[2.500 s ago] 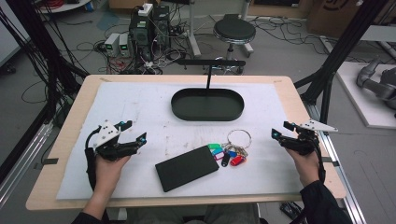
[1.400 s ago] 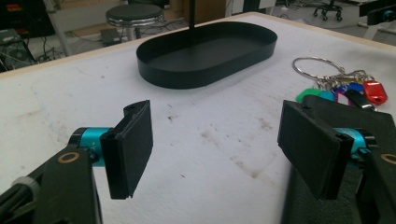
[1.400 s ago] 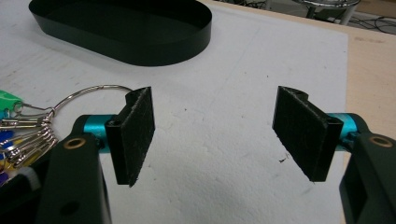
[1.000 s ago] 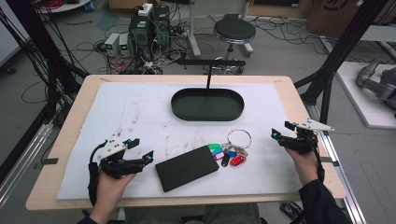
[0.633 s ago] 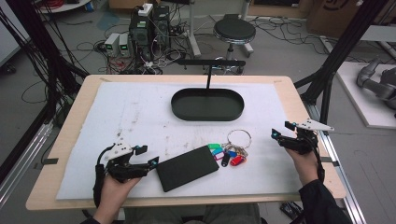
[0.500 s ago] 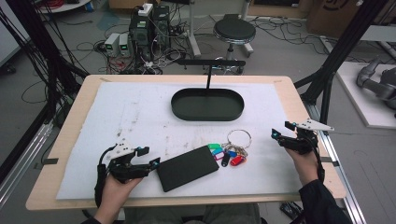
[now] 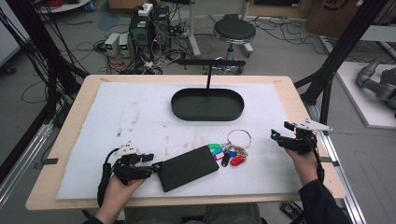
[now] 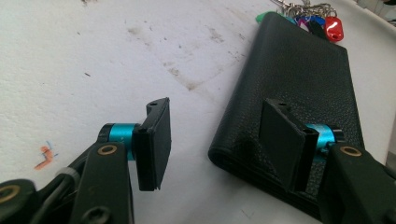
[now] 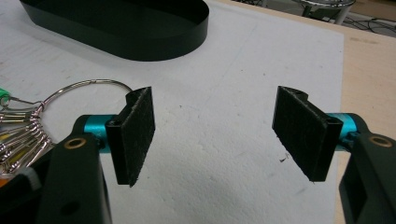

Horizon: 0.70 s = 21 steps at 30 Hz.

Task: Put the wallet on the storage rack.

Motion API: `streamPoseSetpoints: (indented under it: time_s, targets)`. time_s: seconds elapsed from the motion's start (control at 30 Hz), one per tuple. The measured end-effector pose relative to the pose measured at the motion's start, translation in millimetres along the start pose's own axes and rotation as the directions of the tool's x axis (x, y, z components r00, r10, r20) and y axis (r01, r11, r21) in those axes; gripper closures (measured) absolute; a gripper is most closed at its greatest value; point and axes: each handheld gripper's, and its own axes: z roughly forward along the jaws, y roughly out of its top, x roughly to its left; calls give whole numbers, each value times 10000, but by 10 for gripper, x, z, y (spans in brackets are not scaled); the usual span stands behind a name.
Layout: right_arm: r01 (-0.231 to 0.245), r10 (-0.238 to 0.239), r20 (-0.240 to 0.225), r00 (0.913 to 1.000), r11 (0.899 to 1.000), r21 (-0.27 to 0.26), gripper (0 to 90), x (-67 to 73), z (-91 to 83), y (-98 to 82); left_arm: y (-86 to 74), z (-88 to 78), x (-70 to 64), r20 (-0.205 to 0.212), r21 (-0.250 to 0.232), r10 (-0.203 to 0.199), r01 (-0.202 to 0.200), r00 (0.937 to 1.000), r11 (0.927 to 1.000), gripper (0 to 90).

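A black leather wallet (image 7: 189, 167) lies at the front middle of the white mat, its far end beside a bunch of keys with coloured tags (image 7: 229, 152). My left gripper (image 7: 156, 165) is at the wallet's left end. In the left gripper view it (image 8: 219, 140) stands open; one pad hovers over the wallet (image 8: 299, 70), the other over bare mat beside its edge. My right gripper (image 7: 279, 129) is held open at the right of the mat, apart from the keys. In the right gripper view its jaws (image 9: 219, 133) hold nothing, with the key ring (image 9: 88, 91) to their left.
A black oval tray (image 7: 208, 103) sits at the back middle of the mat, a black T-shaped stand (image 7: 210, 63) rising behind it. The tray's wall (image 9: 140, 42) is beyond the right gripper. The table's wooden rim (image 7: 317, 140) runs close to the right hand.
My left gripper has moved toward the front edge and then right, up to the wallet's left end. The right gripper, wallet and keys have stayed put.
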Motion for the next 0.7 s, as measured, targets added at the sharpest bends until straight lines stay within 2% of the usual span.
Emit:
streamPoseSetpoints:
  time_s: [0.07, 0.13, 0.17, 0.2, 0.27, 0.37, 0.5, 0.7]
  targets:
    - [-5, 5, 13, 10000, 10000, 43, 307, 1, 5, -2, 3, 24, -11, -14, 342, 77, -77, 10000, 9994, 444]
    - [20, -20, 13, 10000, 10000, 76, 308, 1, 6, -3, 3, 29, -19, -27, 384, 64, -63, 10000, 9992, 444]
    - [41, -41, 17, 10000, 10000, 62, 308, -2, 8, -3, -1, 32, -10, 26, 427, -185, 184, 9998, 9989, 444]
    - [41, -41, 17, 10000, 10000, 62, 308, -2, 8, -3, -1, 32, -10, 26, 427, -185, 184, 9998, 9989, 444]
    - [27, -27, 32, 10000, 10000, 94, 308, -2, 10, -4, -6, 38, 21, 229, 521, -572, 559, 9981, 9971, 444]
    - [65, -65, 39, 10000, 9999, 104, 309, -1, 15, -5, -7, 40, 17, 452, 590, -648, 621, 9969, 9963, 487]
    - [54, -55, 43, 10000, 9998, 190, 310, 3, 21, -5, -8, 38, -2, 784, 624, -494, 446, 9957, 9971, 612]
    - [66, -67, 33, 10000, 9998, 196, 310, 8, 26, -1, -5, 29, -32, 645, 498, -205, 173, 9977, 9986, 644]
